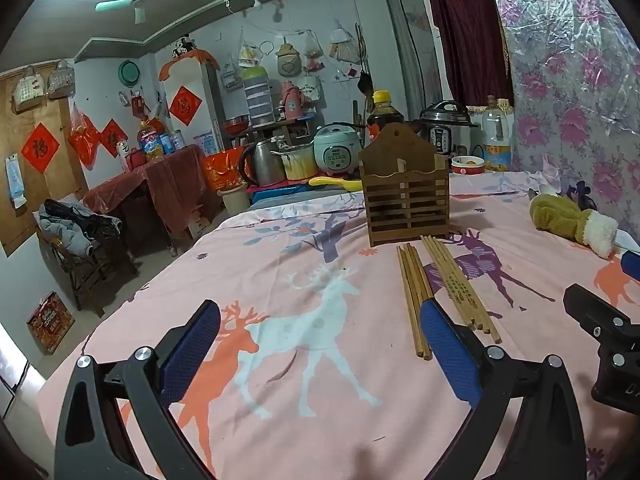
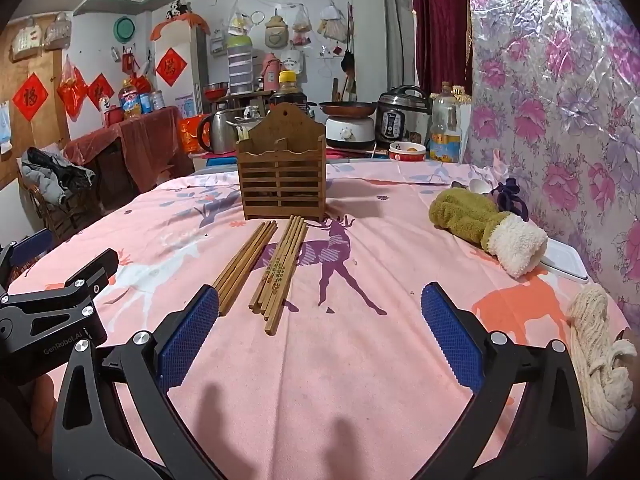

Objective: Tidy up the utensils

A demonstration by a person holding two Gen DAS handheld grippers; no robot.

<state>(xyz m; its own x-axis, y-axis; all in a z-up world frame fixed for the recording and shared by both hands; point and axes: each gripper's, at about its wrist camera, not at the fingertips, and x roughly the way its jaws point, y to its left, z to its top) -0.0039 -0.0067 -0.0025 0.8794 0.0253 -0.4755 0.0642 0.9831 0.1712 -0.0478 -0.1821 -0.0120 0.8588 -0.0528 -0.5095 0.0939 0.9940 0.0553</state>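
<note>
Both claws gape wide and hold nothing: left gripper (image 1: 320, 344), right gripper (image 2: 320, 330). Two bundles of chopsticks (image 2: 276, 268) lie mid-table on the pink tablecloth (image 2: 360, 360), just before the wooden holder (image 2: 282, 176). Best to pinch one bundle near its middle, keeping it level.

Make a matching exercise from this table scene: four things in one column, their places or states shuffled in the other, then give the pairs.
1. wooden chopstick holder
2. chopsticks
3. green plush mitten
4. left gripper

A. lying flat in two bundles on the cloth
B. open, holding nothing
C. standing upright behind the bundles
D. lying near the floral wall

Pairs: 1-C, 2-A, 3-D, 4-B
</note>
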